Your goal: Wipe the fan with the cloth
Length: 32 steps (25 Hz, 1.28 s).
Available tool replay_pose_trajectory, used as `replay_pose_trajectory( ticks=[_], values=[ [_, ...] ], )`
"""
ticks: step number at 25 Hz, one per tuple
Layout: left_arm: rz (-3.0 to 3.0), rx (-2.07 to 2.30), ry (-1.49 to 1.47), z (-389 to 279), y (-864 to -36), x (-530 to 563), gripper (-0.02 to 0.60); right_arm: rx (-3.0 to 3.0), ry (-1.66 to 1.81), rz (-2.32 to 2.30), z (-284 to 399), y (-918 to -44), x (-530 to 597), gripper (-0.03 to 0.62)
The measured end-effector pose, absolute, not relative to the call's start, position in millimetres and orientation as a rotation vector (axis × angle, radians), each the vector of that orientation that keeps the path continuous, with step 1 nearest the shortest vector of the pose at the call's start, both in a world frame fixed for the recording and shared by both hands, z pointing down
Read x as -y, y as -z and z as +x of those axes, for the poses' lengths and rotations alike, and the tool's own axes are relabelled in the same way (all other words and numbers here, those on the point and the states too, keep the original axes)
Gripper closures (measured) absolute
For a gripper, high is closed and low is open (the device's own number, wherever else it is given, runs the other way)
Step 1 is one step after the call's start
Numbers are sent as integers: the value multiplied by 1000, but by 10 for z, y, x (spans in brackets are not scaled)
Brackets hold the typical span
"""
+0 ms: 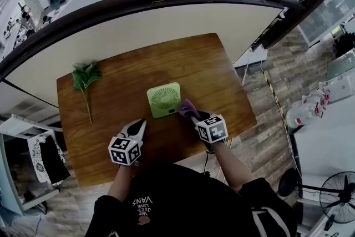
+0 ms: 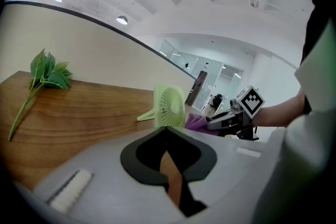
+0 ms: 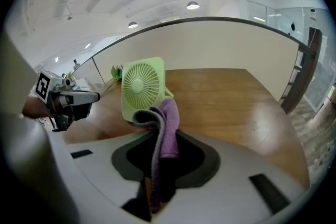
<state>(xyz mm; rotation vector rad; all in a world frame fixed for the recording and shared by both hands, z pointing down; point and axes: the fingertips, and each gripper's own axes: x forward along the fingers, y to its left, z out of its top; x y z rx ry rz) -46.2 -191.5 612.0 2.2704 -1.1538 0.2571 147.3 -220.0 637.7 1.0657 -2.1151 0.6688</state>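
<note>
A small square light-green fan stands upright on the wooden table, its round grille facing my right gripper. A purple and grey cloth is pinched in my right gripper, which is shut on it just right of the fan; the cloth's folded top lies close against the fan's lower front. My left gripper rests shut and empty near the table's front edge, left of the fan, and sees the cloth and right gripper beyond it.
A green leafy sprig lies at the table's left side. A curved dark railing and pale wall run behind the table. A standing floor fan is at the lower right on the floor.
</note>
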Motion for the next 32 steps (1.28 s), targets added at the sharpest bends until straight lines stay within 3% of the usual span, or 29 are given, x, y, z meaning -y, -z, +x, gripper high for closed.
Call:
replay_pose_trajectory(
  ticks=[32],
  values=[
    [2410,1243,-241,-103,-5170,1052,569,2455,-674,1253,1530,-5257,1131,499]
  ],
)
